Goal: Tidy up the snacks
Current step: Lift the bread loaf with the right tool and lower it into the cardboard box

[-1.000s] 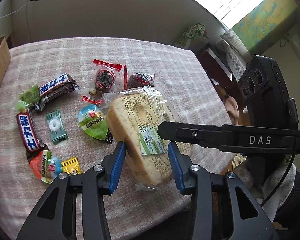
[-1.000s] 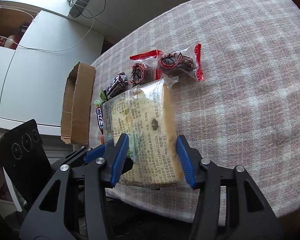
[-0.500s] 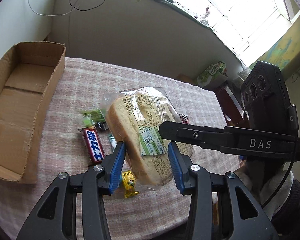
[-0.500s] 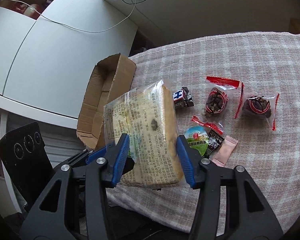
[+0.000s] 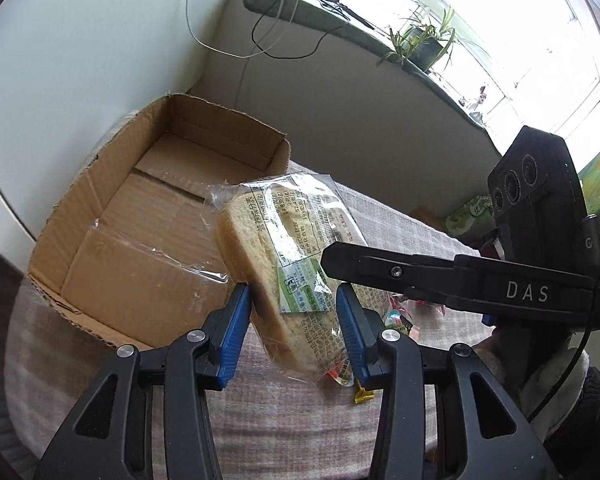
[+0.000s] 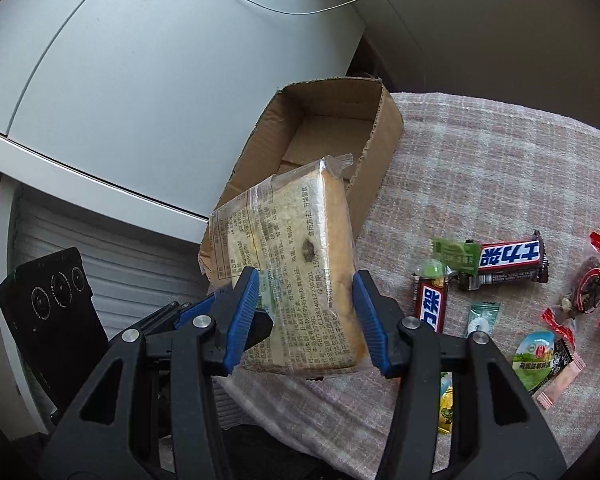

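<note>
Far left: open cardboard box (image 5: 148,232), flaps up, sitting on the checked tablecloth of the table (image 6: 500,168) at its left edge. A strip of clear tape lies across the box floor; no snacks visible inside.

Just right of the box: packaged sliced bread (image 5: 288,256) in clear printed wrap, held off the table, tilted, its top end over the box's near right corner. Both tools have it. Left tongs (image 5: 292,332) clamped on the lower end of the loaf, blue pads pressed into the wrap on either side. Right tongs (image 6: 306,316) also clamped on the bread, from the other side, pads tight against the crust faces. Seen from the left wrist, the right tool reaches in from the right as a black bar marked DAS.

Right of the loaf, on the cloth: two Snickers bars (image 6: 510,258), one lying flat, the other (image 6: 432,304) end-on to me, touching a green-wrapped sweet (image 6: 452,254). Near them a small mint packet (image 6: 480,320). Farther right, a round green-labelled snack (image 6: 536,354), a pink sachet (image 6: 560,380) and red-edged packets of dark dried fruit (image 6: 592,284). A yellow candy (image 6: 446,412) lies under the right tool's arm.
</note>
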Demonstrator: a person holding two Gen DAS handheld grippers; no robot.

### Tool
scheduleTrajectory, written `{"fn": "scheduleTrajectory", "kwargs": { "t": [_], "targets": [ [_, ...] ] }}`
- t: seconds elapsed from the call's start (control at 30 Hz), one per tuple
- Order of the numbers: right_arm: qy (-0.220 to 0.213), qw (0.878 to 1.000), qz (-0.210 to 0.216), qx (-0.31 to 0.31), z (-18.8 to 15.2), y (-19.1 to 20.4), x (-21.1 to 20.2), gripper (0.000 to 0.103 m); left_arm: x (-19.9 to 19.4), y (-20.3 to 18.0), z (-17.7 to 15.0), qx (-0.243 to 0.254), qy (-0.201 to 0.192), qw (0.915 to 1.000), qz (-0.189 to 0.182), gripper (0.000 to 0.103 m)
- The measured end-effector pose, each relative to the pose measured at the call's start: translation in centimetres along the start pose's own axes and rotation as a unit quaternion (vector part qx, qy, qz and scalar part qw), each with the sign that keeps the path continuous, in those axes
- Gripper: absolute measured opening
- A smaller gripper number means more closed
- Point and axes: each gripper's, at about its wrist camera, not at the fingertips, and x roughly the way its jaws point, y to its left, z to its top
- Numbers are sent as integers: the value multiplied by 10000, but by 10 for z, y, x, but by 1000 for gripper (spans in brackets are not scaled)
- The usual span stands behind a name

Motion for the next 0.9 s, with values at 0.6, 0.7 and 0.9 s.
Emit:
{"fn": "scheduleTrajectory", "kwargs": {
  "t": [0.6,0.7,0.9],
  "targets": [
    [451,9973,-4,-581,26,57,86,52,-14,64,-2,-439,-203,9970,602,42],
    [472,9972,-44,-586,25,59,86,52,-14,67,-6,-333,-214,9968,692,42],
    [441,9973,-235,-539,25,57,85,52,-9,72,-4,-328,-198,9946,965,41]
  ]
}}
